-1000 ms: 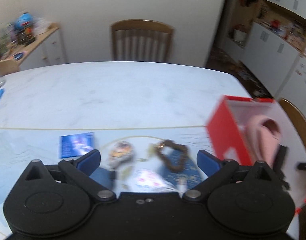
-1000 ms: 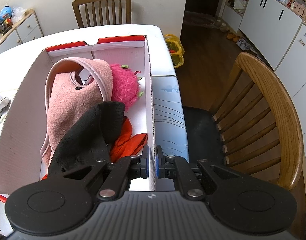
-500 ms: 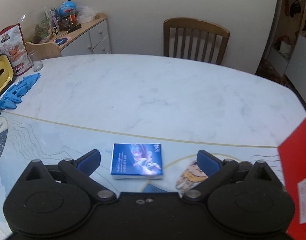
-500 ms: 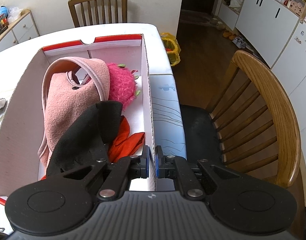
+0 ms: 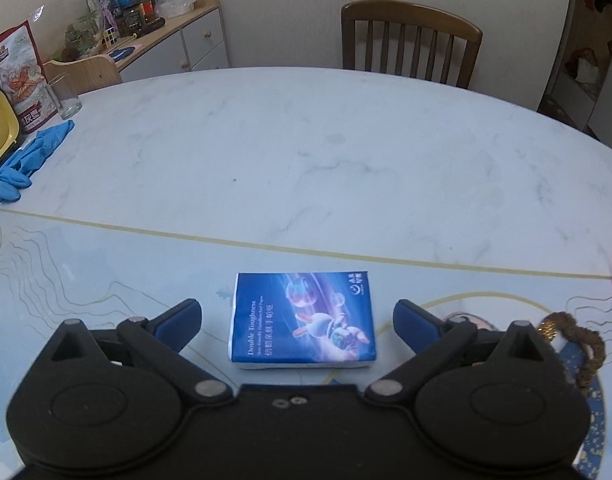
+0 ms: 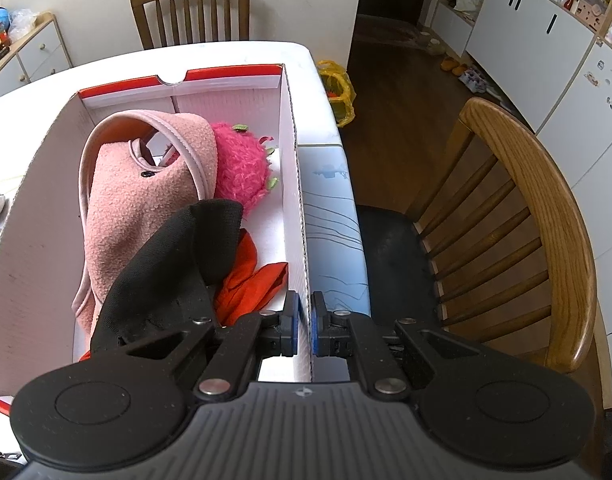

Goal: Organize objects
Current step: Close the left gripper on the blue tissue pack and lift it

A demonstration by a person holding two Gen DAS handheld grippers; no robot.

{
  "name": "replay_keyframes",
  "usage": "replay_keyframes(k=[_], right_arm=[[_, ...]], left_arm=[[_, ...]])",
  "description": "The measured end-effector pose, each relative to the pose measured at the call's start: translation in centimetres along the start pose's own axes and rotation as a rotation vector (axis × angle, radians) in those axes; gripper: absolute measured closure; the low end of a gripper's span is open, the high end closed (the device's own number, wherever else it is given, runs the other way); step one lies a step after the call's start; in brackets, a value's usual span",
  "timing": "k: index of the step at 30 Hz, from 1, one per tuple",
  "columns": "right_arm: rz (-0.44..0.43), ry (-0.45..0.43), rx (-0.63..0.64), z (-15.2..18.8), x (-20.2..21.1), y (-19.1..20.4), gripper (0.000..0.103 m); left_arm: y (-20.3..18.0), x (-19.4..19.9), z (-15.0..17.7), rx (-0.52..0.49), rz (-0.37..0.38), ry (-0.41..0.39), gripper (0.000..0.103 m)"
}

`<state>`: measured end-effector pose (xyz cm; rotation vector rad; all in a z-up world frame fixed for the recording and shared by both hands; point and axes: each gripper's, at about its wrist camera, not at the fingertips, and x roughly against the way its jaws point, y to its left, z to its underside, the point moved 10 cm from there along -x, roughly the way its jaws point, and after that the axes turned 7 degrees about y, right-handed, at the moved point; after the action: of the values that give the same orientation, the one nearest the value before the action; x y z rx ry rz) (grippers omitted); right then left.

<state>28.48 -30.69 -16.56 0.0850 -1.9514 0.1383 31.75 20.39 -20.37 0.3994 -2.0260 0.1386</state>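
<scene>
One tissue pack point(image 5: 302, 320) lies flat on the table point(image 5: 306, 168), squarely between the wide-apart jaws of your left gripper point(image 5: 297, 318), touched by neither pad. Bring the jaws down level on its two long sides and close gently; I judge the soft wrapper will buckle if squeezed hard. Your right gripper point(image 6: 302, 330) has its jaws clamped together on the box point(image 6: 294, 184) wall, steadying it for the drop. Inside the box, left of those jaws, I count four soft things: one pink garment point(image 6: 146, 200), one fuzzy pink toy point(image 6: 242, 168), one black cloth point(image 6: 174, 264), one orange cloth point(image 6: 254, 280).
</scene>
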Motion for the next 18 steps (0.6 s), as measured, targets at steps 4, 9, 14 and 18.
replay_keyframes(k=[4, 9, 14, 18], right_arm=[[0.002, 0.001, 0.001, 0.02, -0.02, 0.01, 0.097], [0.004, 0.002, 0.004, 0.02, -0.03, 0.02, 0.097], [0.004, 0.002, 0.004, 0.03, -0.05, 0.02, 0.097], [0.006, 0.001, 0.008, 0.04, -0.03, 0.03, 0.097]], left_arm=[[0.04, -0.67, 0.14, -0.002, -0.010, 0.013, 0.008], [0.02, -1.09, 0.27, -0.001, -0.004, 0.022, 0.020], [0.04, -1.01, 0.25, 0.002, 0.010, 0.015, 0.028], [0.01, -0.66, 0.24, 0.001, 0.005, 0.011, 0.029]])
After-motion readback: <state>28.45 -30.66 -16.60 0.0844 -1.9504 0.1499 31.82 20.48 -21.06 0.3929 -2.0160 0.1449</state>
